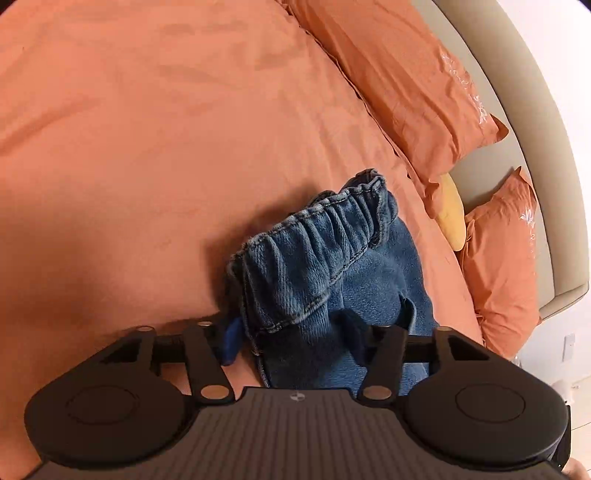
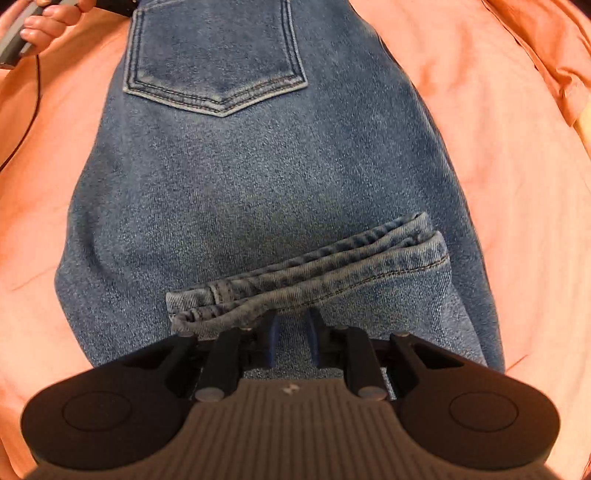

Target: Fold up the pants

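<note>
Blue denim pants [image 2: 258, 177] lie on an orange bed sheet [image 2: 517, 184], back pocket [image 2: 218, 55] up. Their leg hems [image 2: 314, 269] are folded onto the seat area. My right gripper [image 2: 291, 339] hovers just behind the hems, jaws a little apart around a fold of leg fabric; whether it grips is unclear. In the left wrist view the elastic waistband [image 1: 314, 229] bunches upward. My left gripper [image 1: 295, 343] stands wide, its fingertips [image 1: 232, 343] on either side of the waist fabric, not closed on it.
Two orange pillows [image 1: 406, 85] and a yellow cushion [image 1: 452, 214] lie against a beige headboard [image 1: 535, 129] at the right. The person's hand [image 2: 48, 22] with the other gripper's handle and a black cable shows at top left in the right wrist view.
</note>
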`<state>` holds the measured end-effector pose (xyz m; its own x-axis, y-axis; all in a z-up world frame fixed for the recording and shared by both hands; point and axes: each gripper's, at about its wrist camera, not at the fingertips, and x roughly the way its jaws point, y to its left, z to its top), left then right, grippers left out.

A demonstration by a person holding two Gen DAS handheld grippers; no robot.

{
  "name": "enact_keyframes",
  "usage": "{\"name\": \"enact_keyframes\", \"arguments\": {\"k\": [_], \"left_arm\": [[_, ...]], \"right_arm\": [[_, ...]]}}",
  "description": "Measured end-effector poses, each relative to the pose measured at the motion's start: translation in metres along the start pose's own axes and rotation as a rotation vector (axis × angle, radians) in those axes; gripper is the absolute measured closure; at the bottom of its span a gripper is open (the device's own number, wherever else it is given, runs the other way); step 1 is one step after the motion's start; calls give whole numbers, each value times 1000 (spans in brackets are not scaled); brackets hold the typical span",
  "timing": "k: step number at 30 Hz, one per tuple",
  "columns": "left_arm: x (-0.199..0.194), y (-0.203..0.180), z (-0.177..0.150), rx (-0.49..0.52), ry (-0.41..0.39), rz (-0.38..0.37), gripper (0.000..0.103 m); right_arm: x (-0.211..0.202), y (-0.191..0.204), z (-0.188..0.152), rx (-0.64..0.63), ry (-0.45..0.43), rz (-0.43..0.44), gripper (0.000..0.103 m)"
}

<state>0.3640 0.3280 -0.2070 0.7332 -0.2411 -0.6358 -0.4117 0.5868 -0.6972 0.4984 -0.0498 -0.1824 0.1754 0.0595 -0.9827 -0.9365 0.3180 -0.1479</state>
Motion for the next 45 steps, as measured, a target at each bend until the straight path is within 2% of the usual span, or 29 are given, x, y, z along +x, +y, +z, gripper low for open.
{"name": "enact_keyframes", "arguments": {"k": [4, 8, 13, 14, 15, 16, 19, 22, 27, 30, 33, 39, 42, 45], "left_arm": [[-14, -20, 2, 52, -39, 9, 61], [-36, -53, 7, 136, -66, -7, 66], [-62, -120, 6, 262, -117, -24, 70], [-67, -136, 5, 291, -126, -29, 70], [-71, -152, 3, 324, -133, -32, 70], [-75, -170, -1, 361, -140, -29, 70], [-82, -226, -21, 490, -164, 6, 70], [-82, -283, -56, 643, -199, 81, 70], [-66, -367, -128, 880, -220, 140, 71], [-49, -404, -181, 1037, -225, 181, 71], [-22, -433, -232, 1178, -199, 202, 72], [49, -454, -330, 1424, -90, 210, 73], [86, -445, -375, 1533, -14, 222, 73], [110, -427, -403, 1594, 75, 218, 73]], "right_arm": [[-3, 0, -2, 20, -1, -8, 88], [-8, -1, -12, 74, -46, -24, 88], [-24, 3, -30, 205, -118, -68, 87], [-31, 4, -39, 226, -143, -77, 80], [-38, 3, -49, 256, -169, -90, 66], [-45, 2, -61, 294, -191, -105, 62], [-66, -5, -106, 414, -237, -128, 61], [-86, -6, -155, 506, -277, -159, 61], [-109, 4, -225, 606, -322, -182, 62], [-114, 5, -258, 661, -344, -193, 62], [-111, 6, -288, 722, -338, -167, 62], [-106, 11, -330, 795, -359, -115, 62], [-104, 18, -344, 809, -368, -99, 62], [-94, 21, -354, 820, -348, -95, 62]]}}
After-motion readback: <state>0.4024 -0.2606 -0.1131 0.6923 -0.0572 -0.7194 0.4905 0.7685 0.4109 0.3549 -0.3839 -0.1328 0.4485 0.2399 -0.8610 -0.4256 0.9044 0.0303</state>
